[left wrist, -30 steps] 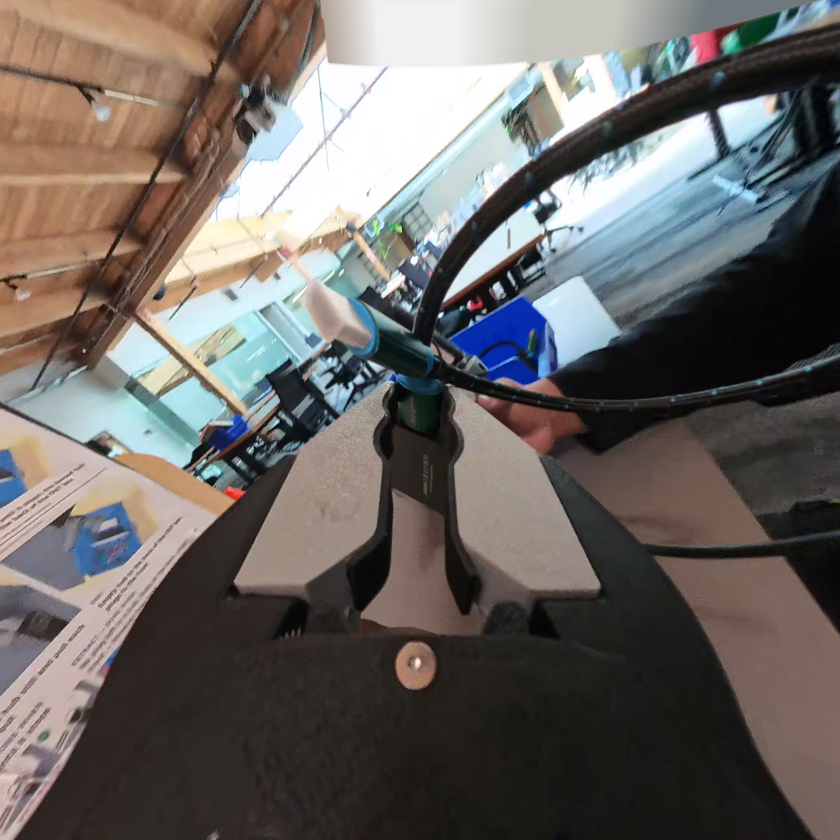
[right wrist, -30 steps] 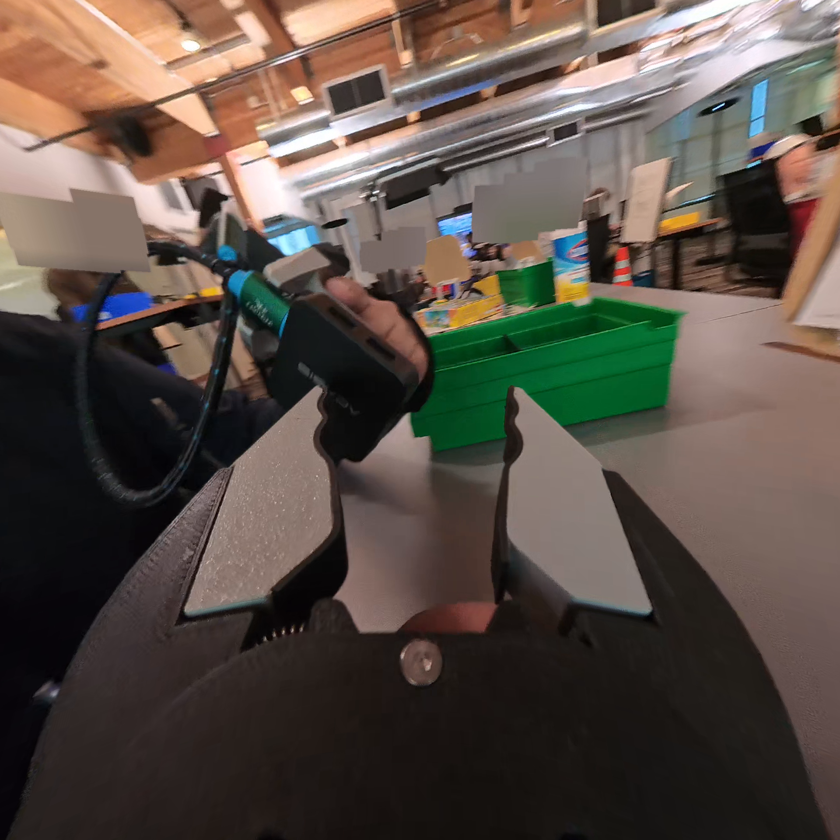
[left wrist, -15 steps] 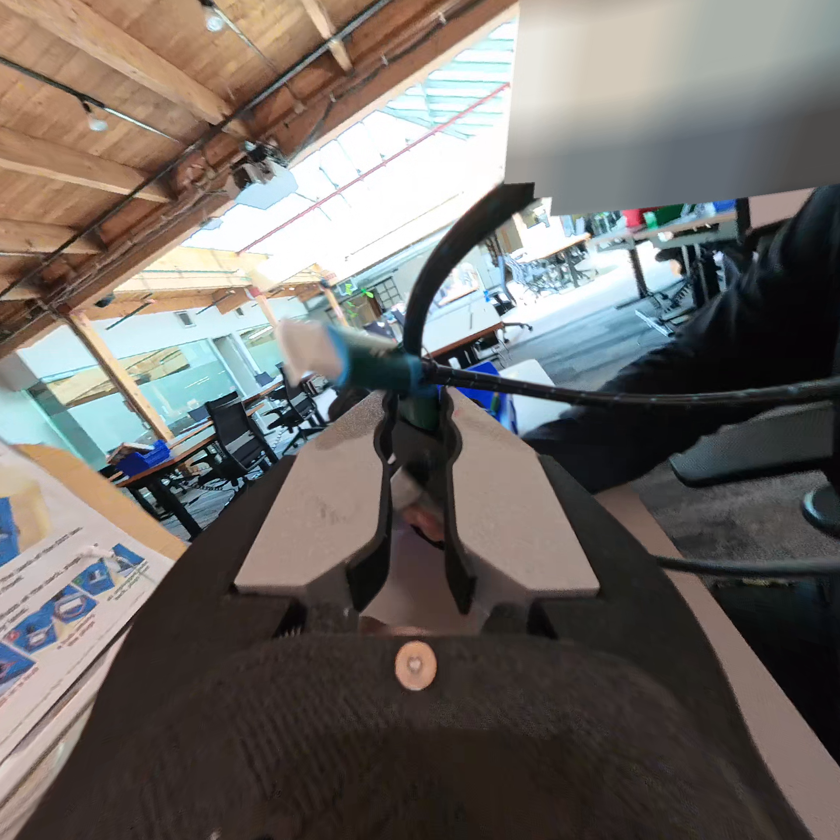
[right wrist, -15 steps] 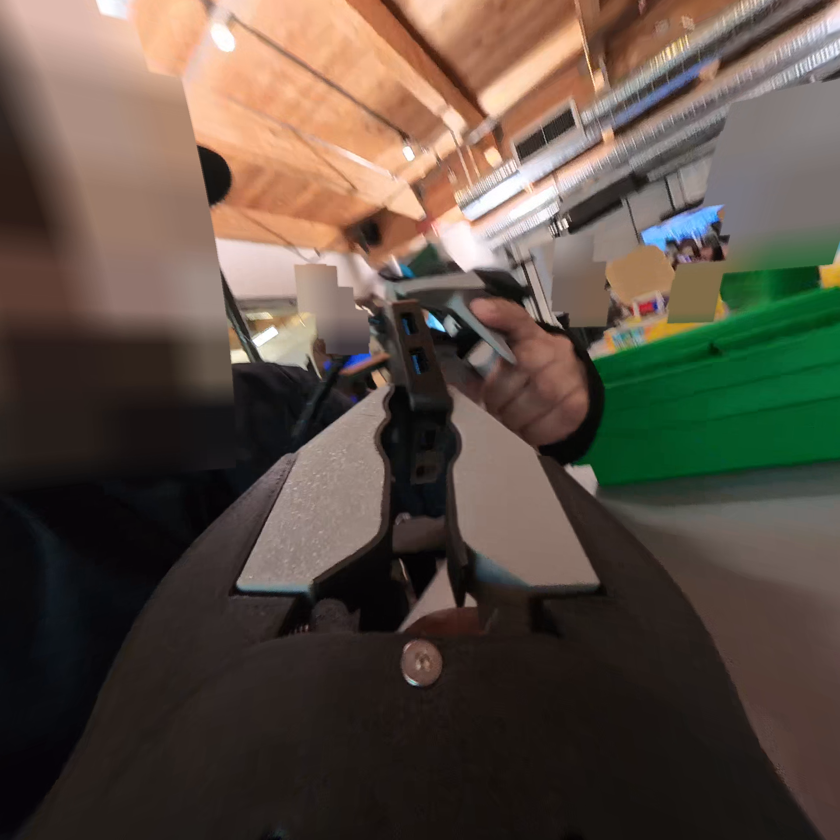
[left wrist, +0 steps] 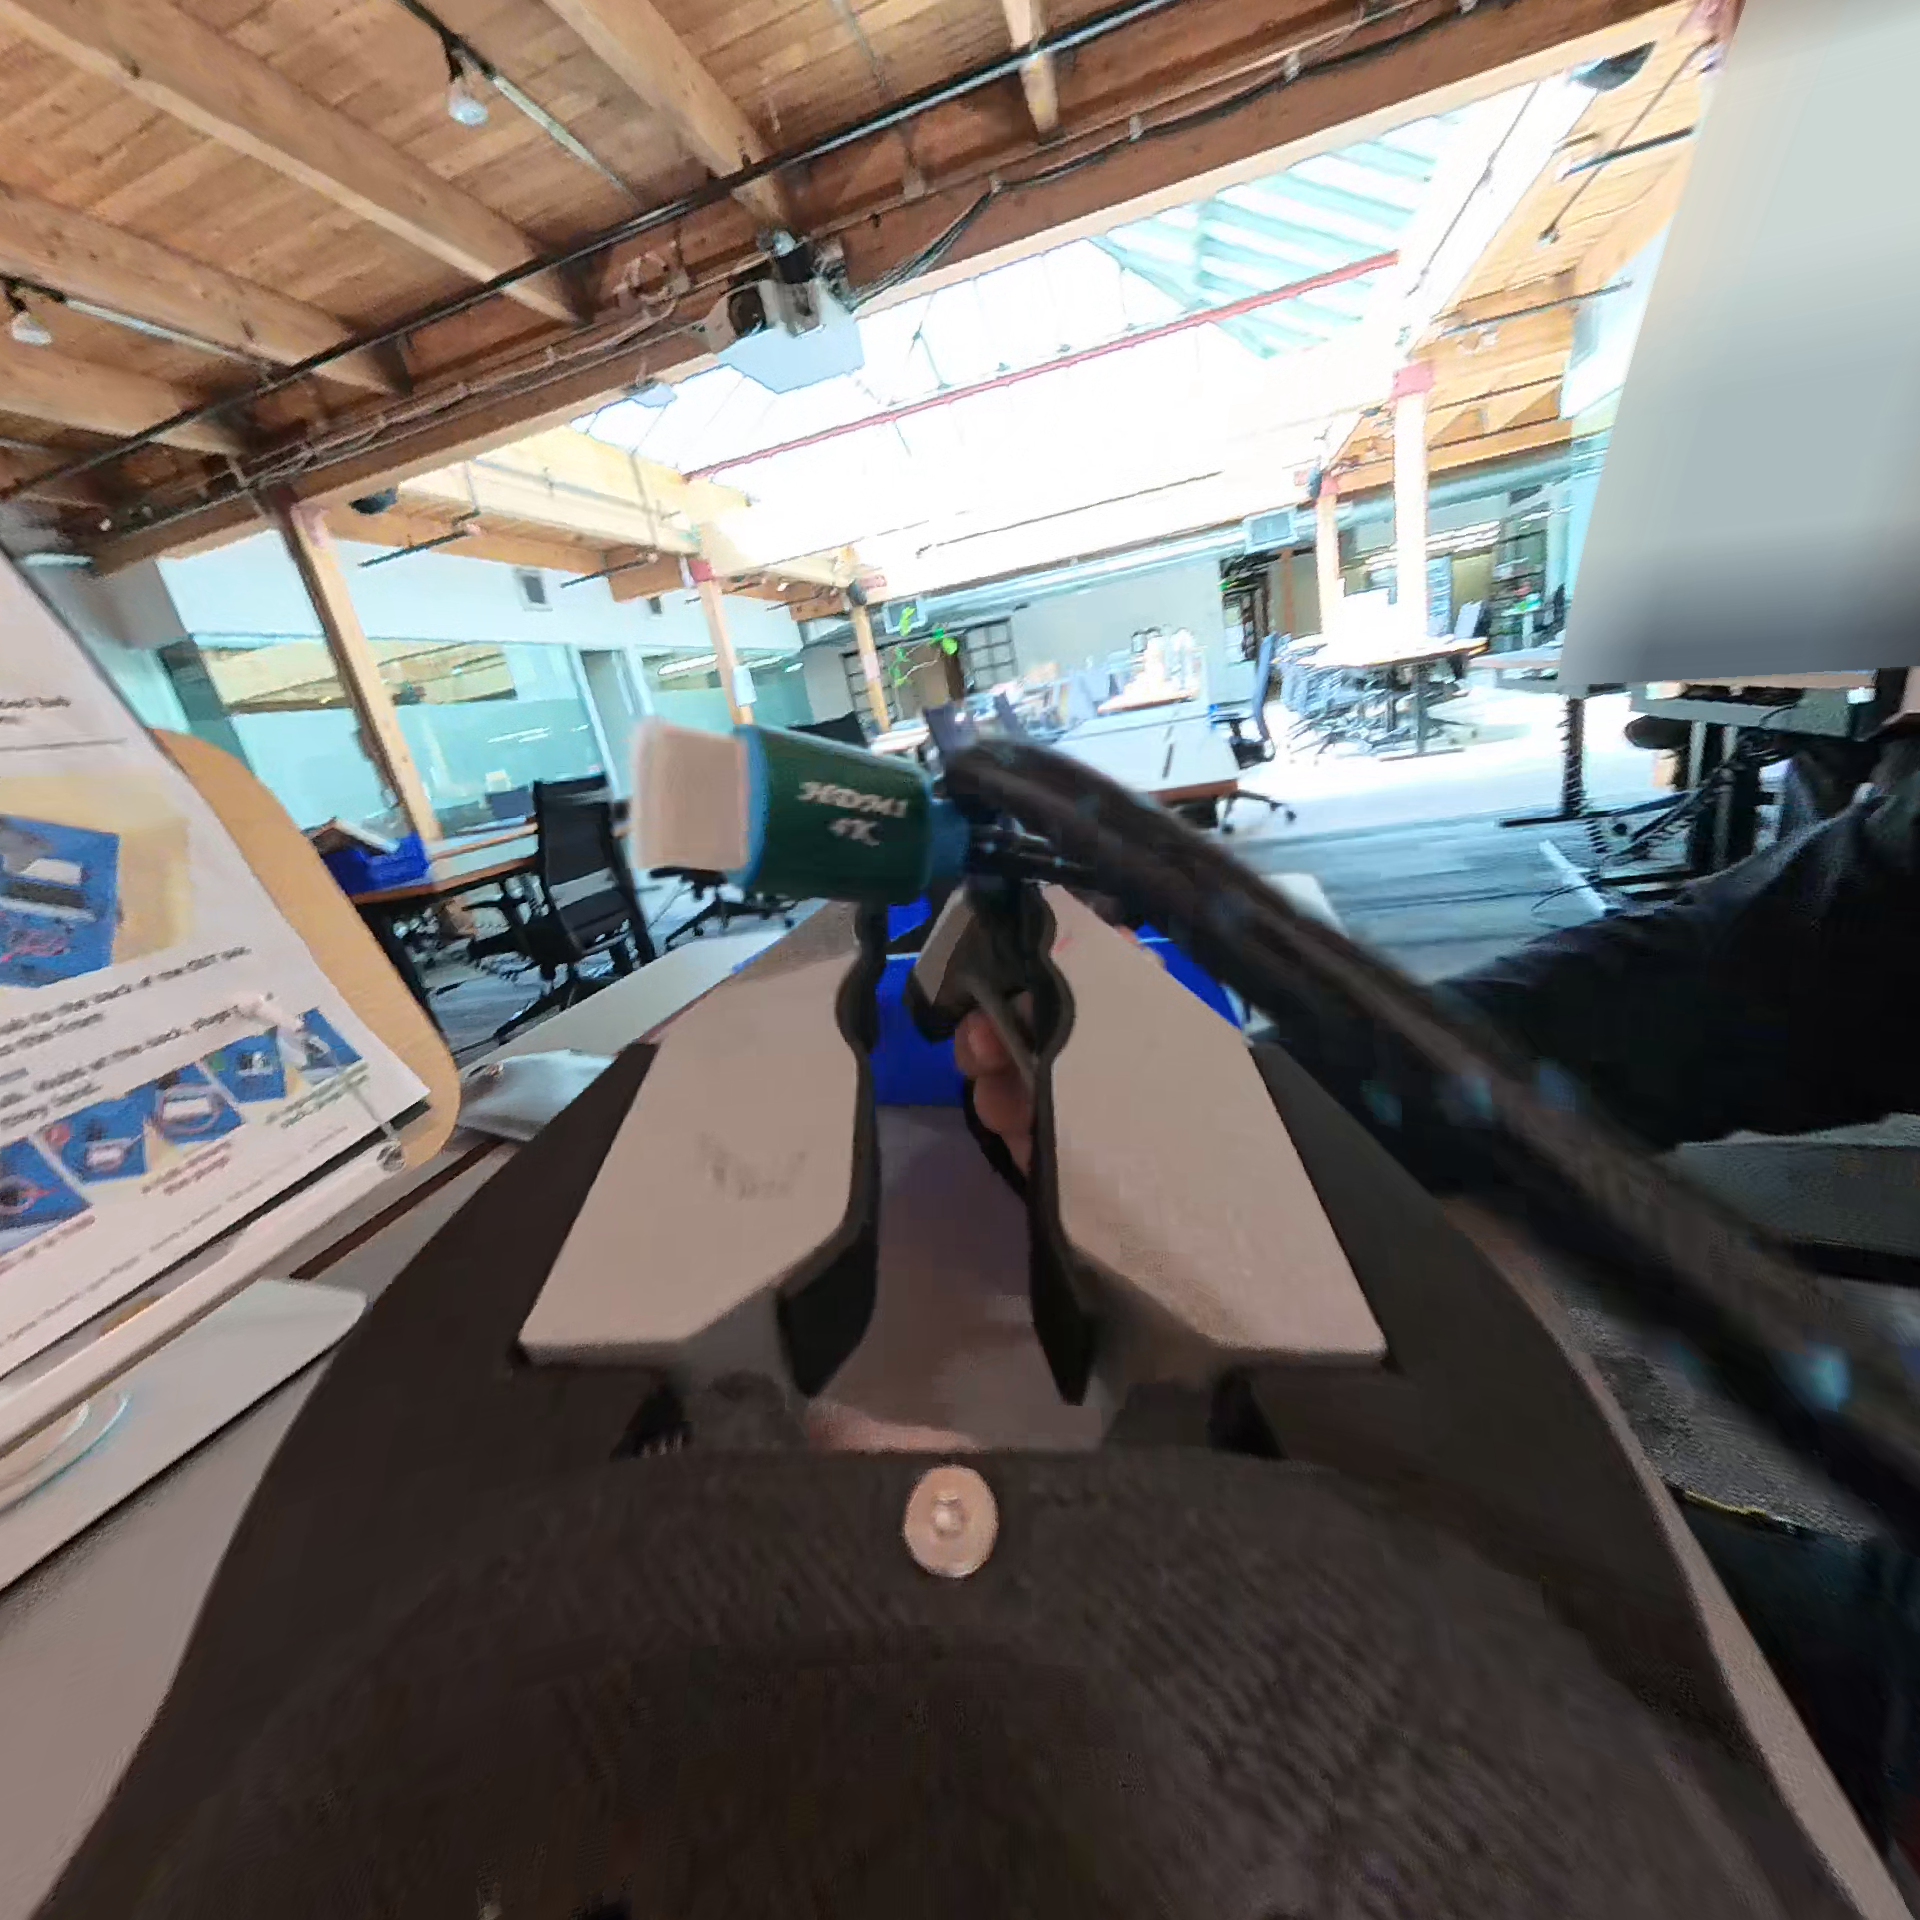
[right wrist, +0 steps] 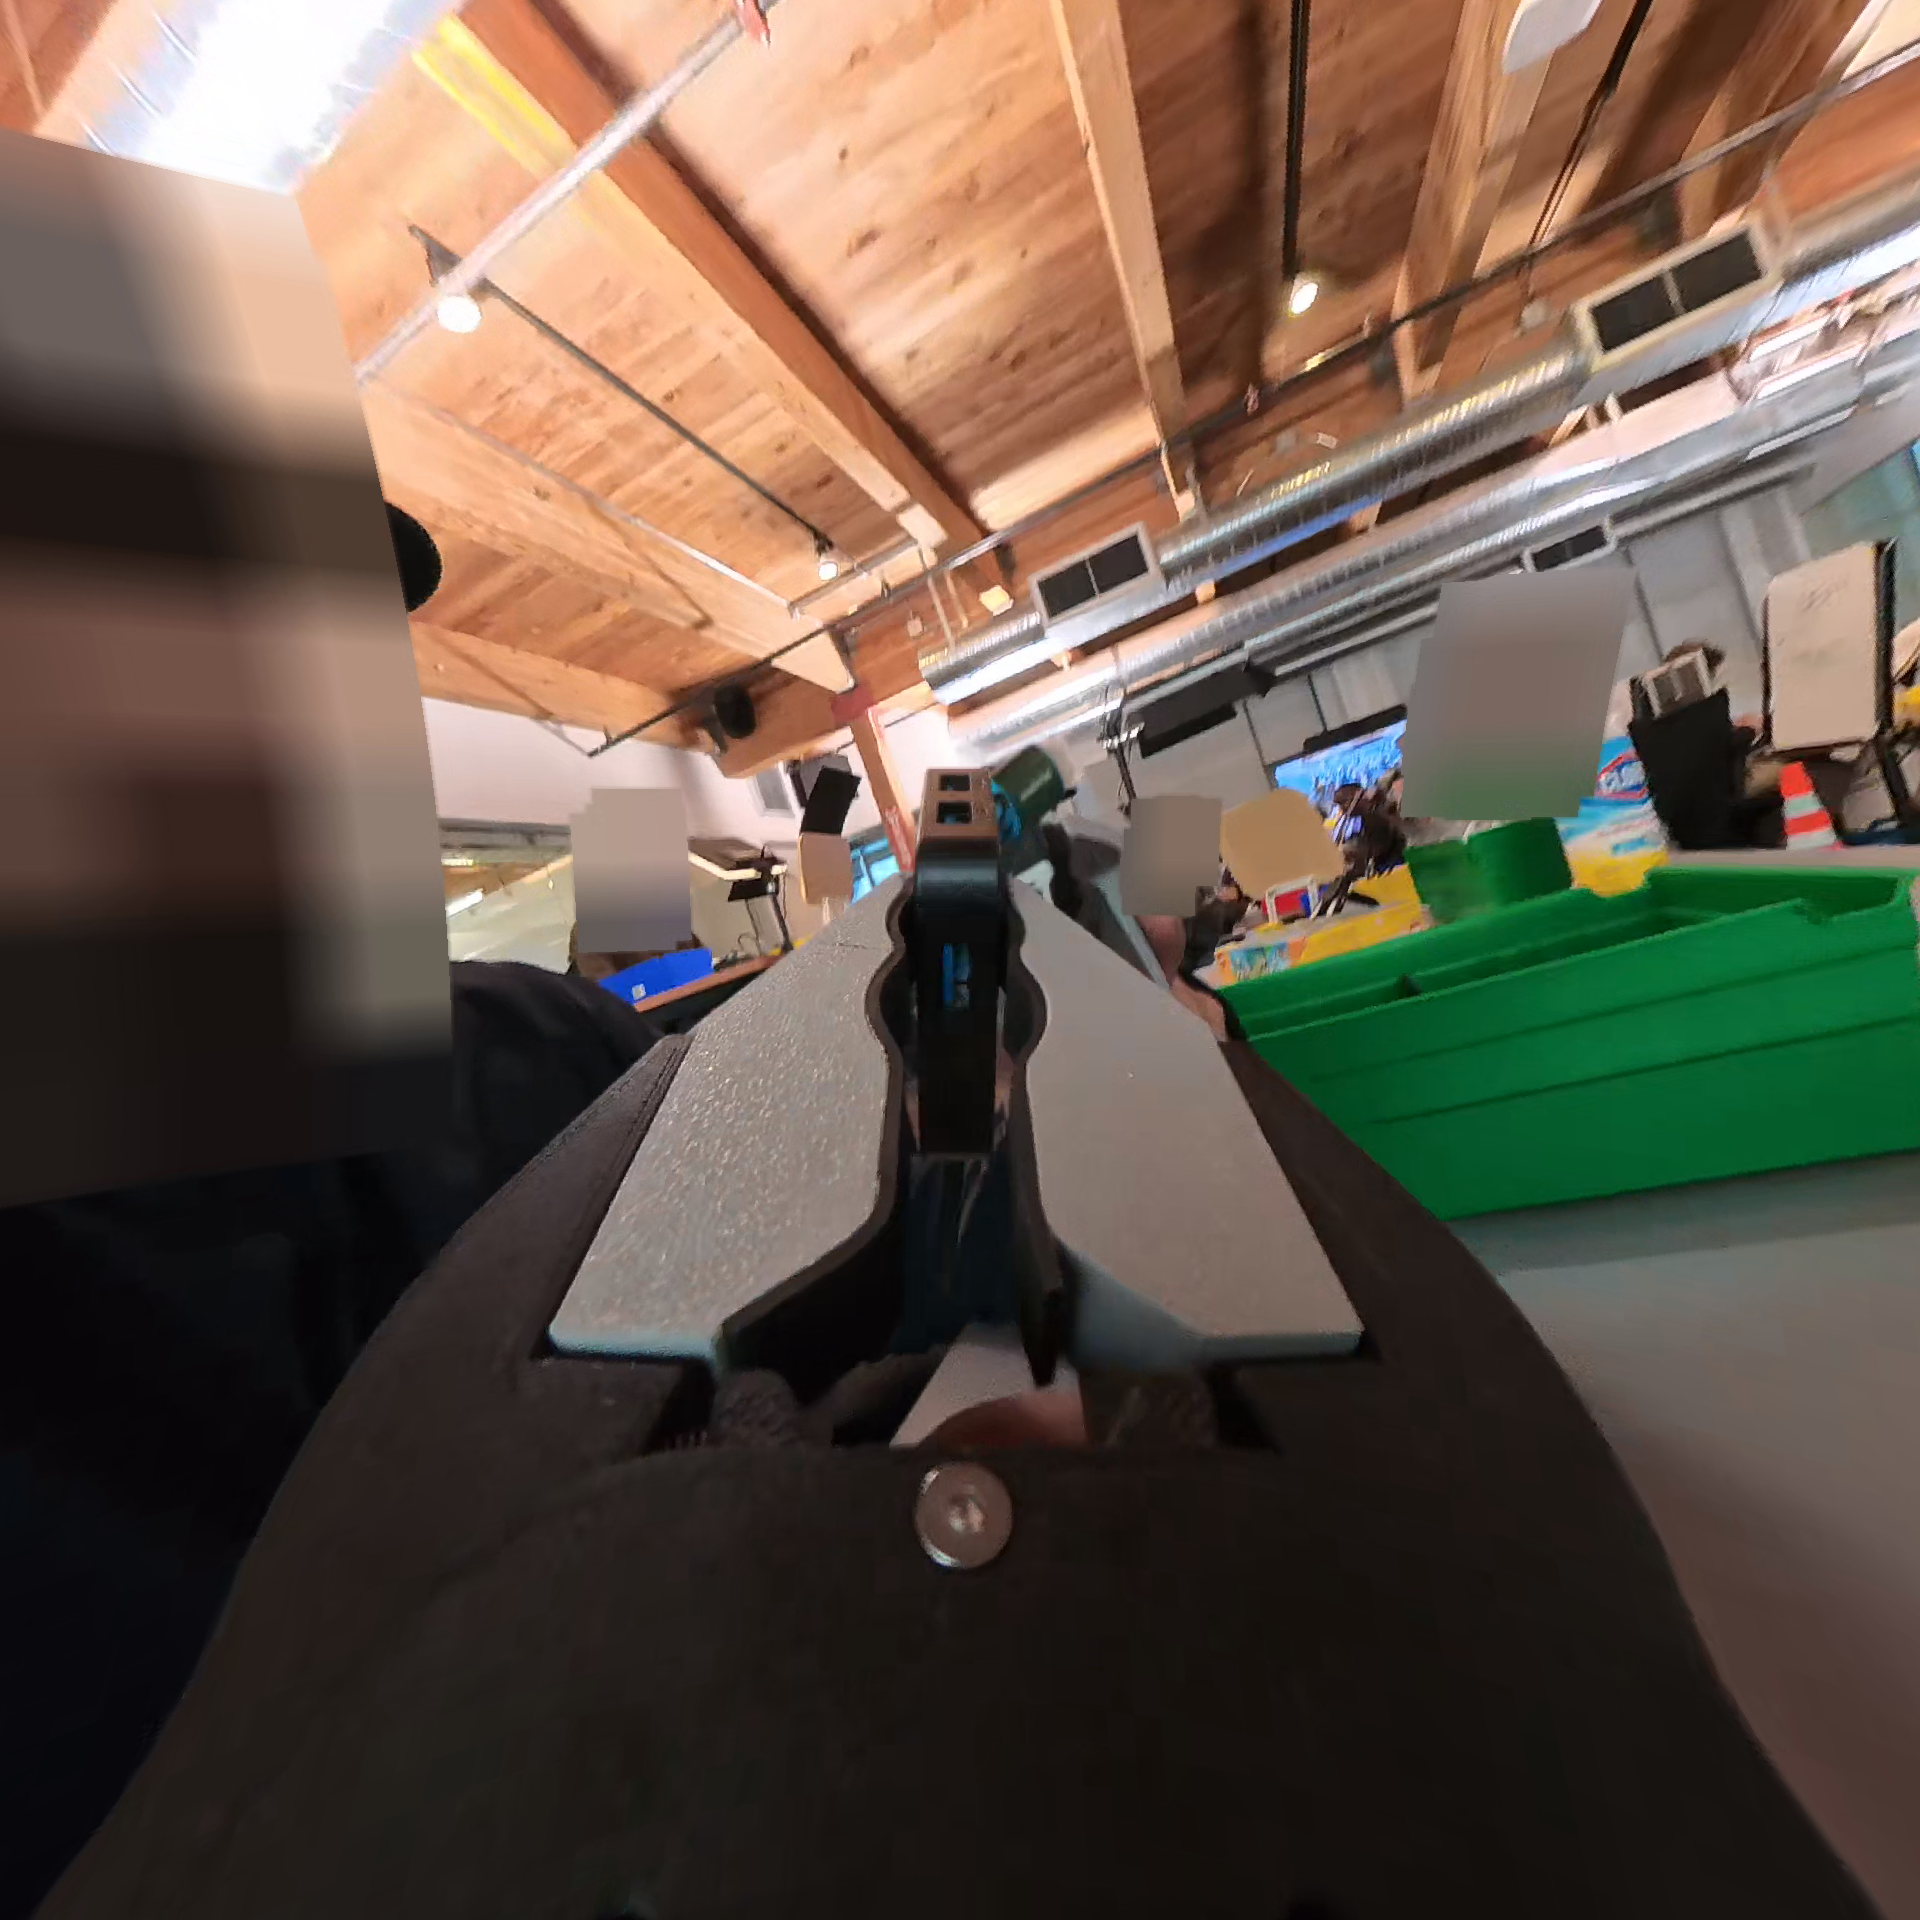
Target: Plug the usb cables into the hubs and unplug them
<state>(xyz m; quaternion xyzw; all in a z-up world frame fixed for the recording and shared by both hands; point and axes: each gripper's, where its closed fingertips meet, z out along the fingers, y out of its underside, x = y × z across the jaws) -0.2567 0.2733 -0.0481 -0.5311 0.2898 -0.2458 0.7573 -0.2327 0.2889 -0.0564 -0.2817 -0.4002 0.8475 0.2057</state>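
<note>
The right gripper (right wrist: 954, 997) clamps a black port hub (right wrist: 952, 997) edge-on, sockets facing up and reachable. The left gripper (left wrist: 951, 997) stands narrowly apart; whether it pinches anything is unclear. Only the left view shows the capped green plug (left wrist: 821, 828) and braided cable (left wrist: 1299, 997); only the right shows green trays (right wrist: 1600, 1029) on the table (right wrist: 1714, 1351).

Ceiling (left wrist: 260, 208): wood planks on exposed beams, black conduit, bare bulb (left wrist: 467, 102). Skylight (left wrist: 1091, 416): bright daylight over open hall. Wooden posts (left wrist: 348, 665) along glass partition (left wrist: 436, 717). Black office chairs (left wrist: 582, 883) at desks (left wrist: 457, 873); long tables (left wrist: 1392, 655) farther back. Dark carpet floor (left wrist: 1455, 894). Silver ducts (right wrist: 1351, 488) with vent grilles (right wrist: 1091, 566) under ceiling. Grey tabletop (right wrist: 1714, 1351) bearing green trays (right wrist: 1610, 1039). Orange cone (right wrist: 1800, 821) far right. Screen (right wrist: 1340, 769) lit in distance.
</note>
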